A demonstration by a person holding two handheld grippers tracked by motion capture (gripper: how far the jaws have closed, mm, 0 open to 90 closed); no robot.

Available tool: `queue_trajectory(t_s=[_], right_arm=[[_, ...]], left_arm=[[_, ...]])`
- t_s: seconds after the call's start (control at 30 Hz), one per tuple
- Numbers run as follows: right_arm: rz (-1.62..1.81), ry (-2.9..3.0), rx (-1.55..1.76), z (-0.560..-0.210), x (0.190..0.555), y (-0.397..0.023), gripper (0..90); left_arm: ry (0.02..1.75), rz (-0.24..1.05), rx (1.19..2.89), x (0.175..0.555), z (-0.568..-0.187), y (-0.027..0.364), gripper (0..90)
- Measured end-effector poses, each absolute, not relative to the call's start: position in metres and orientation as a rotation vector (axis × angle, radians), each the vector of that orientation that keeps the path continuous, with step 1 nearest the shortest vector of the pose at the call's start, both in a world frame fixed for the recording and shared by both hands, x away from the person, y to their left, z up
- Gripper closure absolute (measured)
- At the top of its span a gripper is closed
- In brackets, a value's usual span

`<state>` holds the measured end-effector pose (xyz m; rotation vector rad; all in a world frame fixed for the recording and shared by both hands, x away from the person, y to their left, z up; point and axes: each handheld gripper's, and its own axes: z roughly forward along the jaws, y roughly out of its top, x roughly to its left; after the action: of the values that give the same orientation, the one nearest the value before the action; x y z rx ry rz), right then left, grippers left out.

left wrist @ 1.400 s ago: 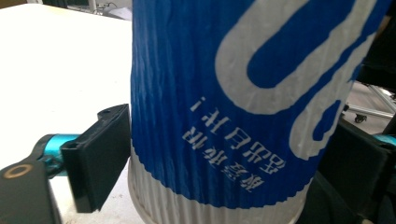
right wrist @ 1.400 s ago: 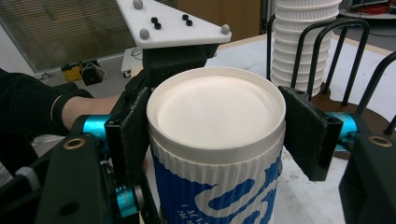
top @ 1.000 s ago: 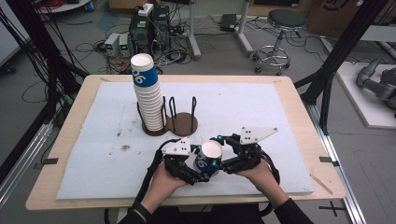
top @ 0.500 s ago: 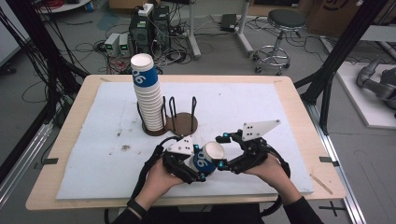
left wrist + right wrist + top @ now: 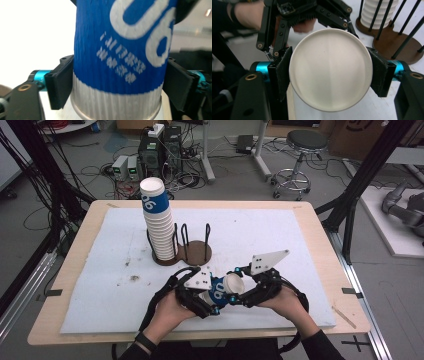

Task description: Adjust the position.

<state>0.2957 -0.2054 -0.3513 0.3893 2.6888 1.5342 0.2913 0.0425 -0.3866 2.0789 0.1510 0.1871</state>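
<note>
Blue-and-white paper cup (image 5: 223, 290), light and easily crushed, is held near the table's (image 5: 310, 227) front edge, clamped by both left gripper (image 5: 207, 296) and right gripper (image 5: 239, 290), best gripped gently at its stiffer rim.

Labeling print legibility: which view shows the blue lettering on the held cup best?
Left gripper view: the cup shows its blue band and white print up close, slightly blurred. High view shows the cup small between both grippers, print barely readable. Right gripper view shows its plain white end, no print.
</note>
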Motion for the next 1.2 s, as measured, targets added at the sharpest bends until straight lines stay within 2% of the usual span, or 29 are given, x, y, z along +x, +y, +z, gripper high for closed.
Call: queue_trajectory(t_s=[0.17, 0.3, 0.5, 0.53, 0.57, 0.6, 0.7, 0.83, 0.97, 1.1, 1.2], right_arm=[[1.753, 2.592, 0.451, -0.349, 0.301, -0.224, 30.1], [1.856, 2.559, 0.465, -0.348, 0.302, -0.230, 30.1], [1.912, 2.545, 0.455, -0.349, 0.302, -0.230, 30.1], [1.910, 2.547, 0.452, -0.349, 0.302, -0.230, 30.0], [1.908, 2.542, 0.452, -0.349, 0.302, -0.230, 30.0], [1.901, 2.539, 0.447, -0.350, 0.303, -0.230, 30.1], [1.898, 2.560, 0.453, -0.350, 0.304, -0.231, 30.0], [1.859, 2.596, 0.450, -0.351, 0.304, -0.229, 29.1], [1.692, 2.652, 0.422, -0.349, 0.303, -0.226, 23.0], [1.471, 2.724, 0.353, -0.344, 0.298, -0.221, 22.8], [1.432, 2.715, 0.320, -0.343, 0.296, -0.218, 23.1]], left_arm=[[0.230, 0.098, 1.854, 0.297, -0.392, 0.057, 6.1], [0.228, 0.045, 1.754, 0.302, -0.397, 0.059, 6.1], [0.217, 0.011, 1.742, 0.303, -0.399, 0.055, 6.1], [0.212, 0.002, 1.740, 0.303, -0.399, 0.055, 6.7], [0.204, -0.016, 1.736, 0.304, -0.399, 0.056, 11.5], [0.197, -0.011, 1.738, 0.304, -0.398, 0.057, 16.2], [0.193, -0.019, 1.764, 0.304, -0.395, 0.058, 17.9], [0.186, -0.009, 1.826, 0.303, -0.391, 0.058, 18.5], [0.167, 0.010, 1.912, 0.303, -0.385, 0.059, 18.7], [0.131, 0.055, 2.005, 0.302, -0.378, 0.058, 18.8], [0.109, 0.077, 2.066, 0.302, -0.373, 0.056, 19.0]])
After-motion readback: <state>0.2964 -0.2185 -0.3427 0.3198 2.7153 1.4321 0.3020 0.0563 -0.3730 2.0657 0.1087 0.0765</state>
